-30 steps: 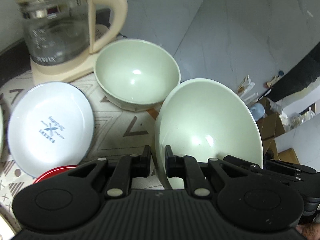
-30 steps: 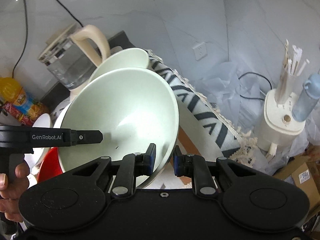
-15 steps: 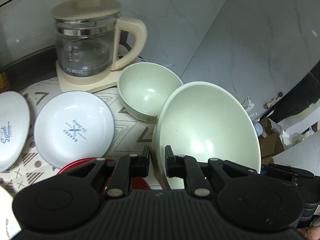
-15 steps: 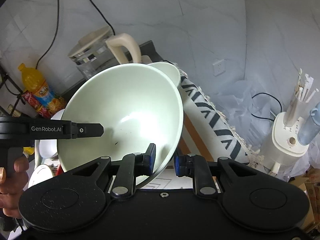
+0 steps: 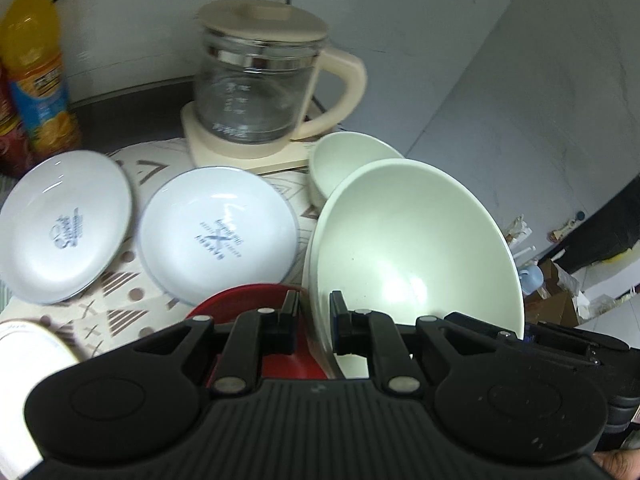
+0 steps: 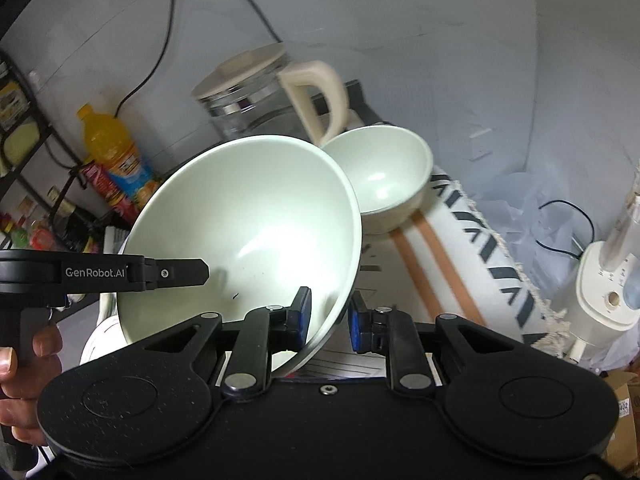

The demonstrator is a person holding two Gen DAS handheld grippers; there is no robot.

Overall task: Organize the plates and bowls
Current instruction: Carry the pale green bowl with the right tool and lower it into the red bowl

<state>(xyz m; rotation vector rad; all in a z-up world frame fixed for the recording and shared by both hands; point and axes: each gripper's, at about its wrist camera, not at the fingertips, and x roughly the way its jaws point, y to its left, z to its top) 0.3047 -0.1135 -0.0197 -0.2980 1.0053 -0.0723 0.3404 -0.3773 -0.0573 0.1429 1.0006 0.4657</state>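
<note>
Evidently shared load: large pale bowl (image 5: 416,240) tilted, off the surface.
Left hand-held gripper (image 5: 314,320): clamped on its rim.
Right hand-held gripper (image 6: 329,316): clamped on the opposite rim, steadying it.

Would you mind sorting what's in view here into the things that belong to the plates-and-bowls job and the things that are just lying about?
Part of the job:
- large green bowl, clamped at its rim by the left gripper and right gripper
- smaller green bowl
- two white plates
- red dish

Just lying about:
- glass kettle
- orange drink bottle
- patterned cloth
</note>
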